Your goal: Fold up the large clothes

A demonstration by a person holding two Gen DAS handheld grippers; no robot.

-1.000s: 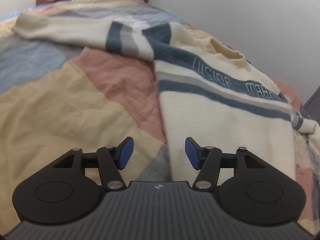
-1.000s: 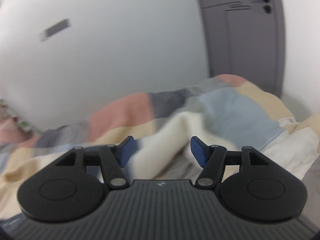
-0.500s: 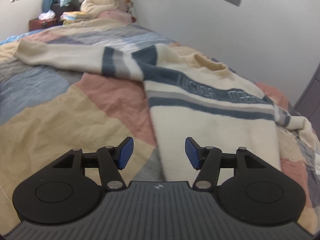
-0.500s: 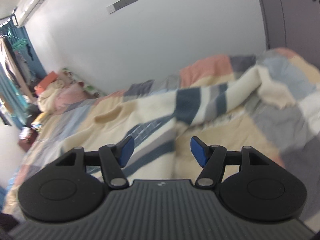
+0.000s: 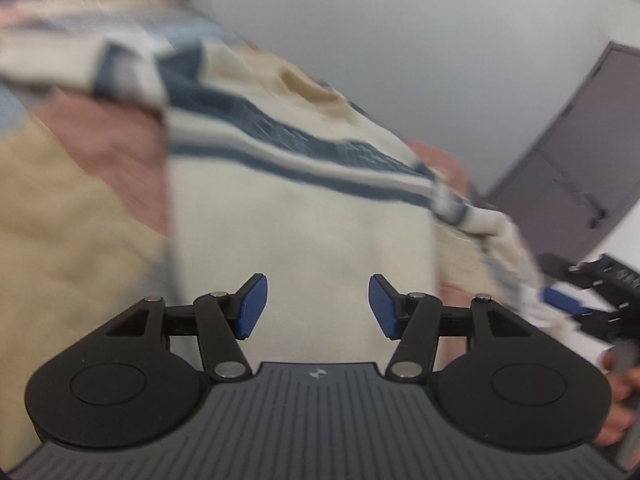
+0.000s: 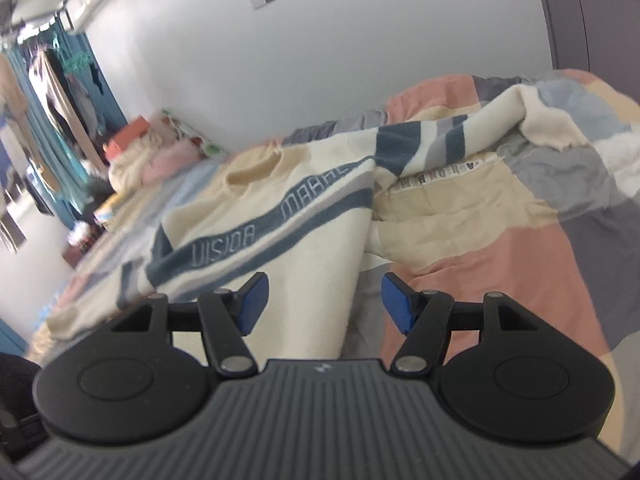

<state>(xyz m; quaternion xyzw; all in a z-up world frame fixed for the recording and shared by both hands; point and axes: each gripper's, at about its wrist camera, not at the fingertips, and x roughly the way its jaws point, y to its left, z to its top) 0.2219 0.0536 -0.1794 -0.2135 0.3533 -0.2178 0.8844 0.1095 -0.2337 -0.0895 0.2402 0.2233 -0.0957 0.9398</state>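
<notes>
Two open grippers — left gripper (image 5: 318, 306), right gripper (image 6: 324, 303) — sweater (image 6: 280, 236) just ahead

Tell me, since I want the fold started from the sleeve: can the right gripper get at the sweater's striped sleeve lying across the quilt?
Probably yes. The right gripper is open and empty, and the striped sleeve lies uncovered on the quilt ahead of it, with nothing between them.

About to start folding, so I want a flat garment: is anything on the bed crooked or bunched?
Yes: the cream knitted sweater with blue stripes lies flat, but one sleeve trails crumpled across the patchwork quilt.
</notes>
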